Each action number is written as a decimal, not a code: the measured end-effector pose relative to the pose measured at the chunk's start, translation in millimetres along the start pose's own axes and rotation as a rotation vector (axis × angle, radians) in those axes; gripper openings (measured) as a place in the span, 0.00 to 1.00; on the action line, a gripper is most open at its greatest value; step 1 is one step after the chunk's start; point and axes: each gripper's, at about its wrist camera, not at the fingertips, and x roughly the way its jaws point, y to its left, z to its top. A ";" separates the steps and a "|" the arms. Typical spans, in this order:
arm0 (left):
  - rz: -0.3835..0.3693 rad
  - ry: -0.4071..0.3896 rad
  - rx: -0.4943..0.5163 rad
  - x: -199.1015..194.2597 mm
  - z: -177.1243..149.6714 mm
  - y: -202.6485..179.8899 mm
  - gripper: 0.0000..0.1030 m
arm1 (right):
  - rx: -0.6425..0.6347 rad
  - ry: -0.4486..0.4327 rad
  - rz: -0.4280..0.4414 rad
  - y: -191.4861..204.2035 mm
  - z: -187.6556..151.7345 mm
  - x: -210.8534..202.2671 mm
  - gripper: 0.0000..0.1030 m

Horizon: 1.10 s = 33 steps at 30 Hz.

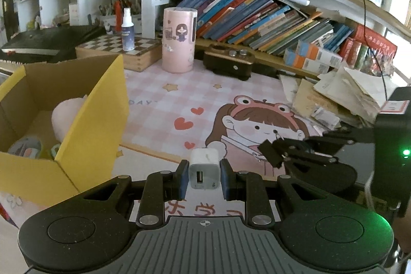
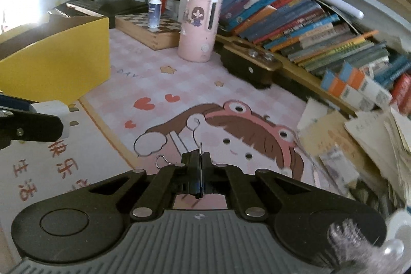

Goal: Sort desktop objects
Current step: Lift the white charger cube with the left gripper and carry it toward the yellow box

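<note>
Here, each line is placed relative to the yellow cardboard box.

Charger: a white USB charger is clamped between the blue pads of the left gripper, lifted off the pink desk mat, just to the right of the box and not yet over its opening.

Clip: a black binder clip with wire handles is pinched in the right gripper, whose jaws are closed tight on it; it is held farther from the box, over the cartoon girl printed on the mat.

Box contents: a pink plush item and rolls of tape are seen inside already.

Surroundings: a pink cylinder and a chessboard case stand beyond the box; loose papers are piled well to the right.

Risk, charger: the near wall of the box could be struck if the charger is carried across too low.

Risk, clip: the clip is held by a thin edge and could twist or slip out.

Risk, crowding: both grippers are near each other, so a collision is possible if both are moved boxward together.
</note>
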 end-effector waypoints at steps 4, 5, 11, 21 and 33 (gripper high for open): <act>-0.022 -0.009 -0.007 -8.6 -4.8 2.0 0.23 | 0.043 0.016 0.000 0.6 -4.5 -20.1 0.02; -0.029 -0.012 -0.009 -11.5 -5.8 3.2 0.23 | 0.049 0.018 0.000 1.3 -5.5 -25.1 0.02; -0.069 -0.032 -0.004 -29.2 -10.8 11.7 0.23 | 0.111 0.025 -0.002 9.3 -10.9 -55.2 0.02; -0.130 -0.029 0.018 -56.0 -30.6 42.8 0.23 | 0.201 0.044 -0.041 50.5 -23.9 -92.7 0.02; -0.182 -0.010 0.034 -94.0 -55.0 91.2 0.23 | 0.281 0.074 -0.047 120.6 -40.4 -134.8 0.02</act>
